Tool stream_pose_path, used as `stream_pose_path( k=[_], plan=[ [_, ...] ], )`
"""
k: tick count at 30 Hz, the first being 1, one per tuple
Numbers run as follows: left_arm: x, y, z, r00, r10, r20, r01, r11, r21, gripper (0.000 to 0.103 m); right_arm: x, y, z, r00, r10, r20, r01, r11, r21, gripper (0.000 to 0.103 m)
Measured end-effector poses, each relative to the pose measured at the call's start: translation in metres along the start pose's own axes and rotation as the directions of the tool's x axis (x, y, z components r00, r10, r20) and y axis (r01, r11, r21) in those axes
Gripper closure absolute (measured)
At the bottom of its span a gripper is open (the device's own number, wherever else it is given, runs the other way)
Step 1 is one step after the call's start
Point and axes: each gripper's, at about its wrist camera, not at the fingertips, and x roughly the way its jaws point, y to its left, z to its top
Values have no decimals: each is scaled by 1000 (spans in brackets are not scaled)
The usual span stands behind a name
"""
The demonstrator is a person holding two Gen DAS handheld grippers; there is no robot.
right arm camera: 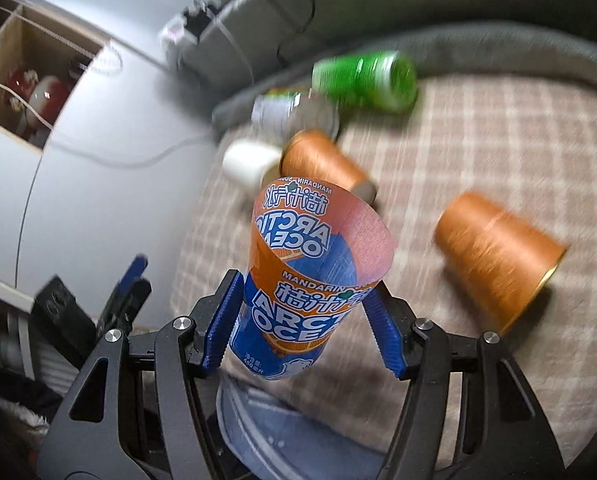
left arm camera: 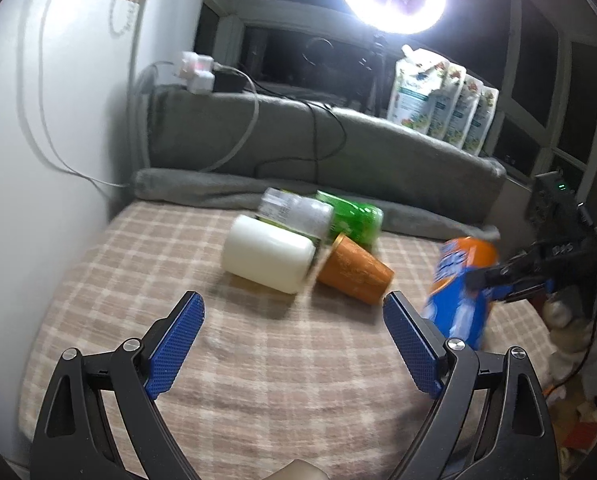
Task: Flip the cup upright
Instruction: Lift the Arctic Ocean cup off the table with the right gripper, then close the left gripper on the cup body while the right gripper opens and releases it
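My right gripper (right arm camera: 302, 304) is shut on an orange-and-blue "Arctic Ocean" cup (right arm camera: 310, 272) and holds it above the checked cloth, tilted, its open mouth pointing away from the camera. The same cup (left arm camera: 464, 284) shows at the right of the left wrist view, held by the right gripper (left arm camera: 498, 280). My left gripper (left arm camera: 294, 336) is open and empty above the cloth's near part. Two orange cups lie on their sides: one (right arm camera: 498, 256) at the right, one (right arm camera: 322, 164) (left arm camera: 354, 268) by the other containers.
A white cup (left arm camera: 268, 258), a clear labelled container (left arm camera: 294, 212) and a green can (left arm camera: 352, 218) lie on the checked cloth (left arm camera: 258, 360). A grey cushion rim (left arm camera: 298, 148) bounds the back. A white wall with cables stands left; pouches (left arm camera: 438, 96) stand on the ledge under a ring light.
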Motion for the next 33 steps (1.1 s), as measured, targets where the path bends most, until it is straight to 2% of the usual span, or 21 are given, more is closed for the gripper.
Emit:
stream_pose_path(
  k=[4, 10, 17, 22, 27, 30, 33],
  plan=[
    [6, -3, -1, 999, -37, -38, 37, 999, 1, 12, 31, 21, -19, 997, 13, -71, -15, 999, -32, 39],
    [22, -1, -4, 986, -113, -122, 109, 993, -38, 12, 78, 36, -23, 986, -7, -165, -4, 998, -65, 39],
    [38, 6, -10, 968, -159, -196, 144, 986, -86, 12, 100, 49, -18, 985, -23, -171, 8, 996, -85, 36],
    [48, 12, -11, 955, -178, -236, 153, 981, -122, 12, 102, 54, -16, 989, -45, -141, 33, 995, -90, 34],
    [58, 13, -11, 936, -212, -282, 176, 973, -148, 12, 75, 55, -25, 996, -63, -69, 56, 994, -95, 28],
    [61, 11, -10, 922, -239, -303, 199, 967, -158, 12, 52, 59, -35, 997, -78, 6, 78, 991, -109, 28],
    [69, 6, -6, 899, -287, -330, 238, 954, -180, 12, 25, 67, -48, 984, -138, 113, 153, 979, -135, 28]
  ],
)
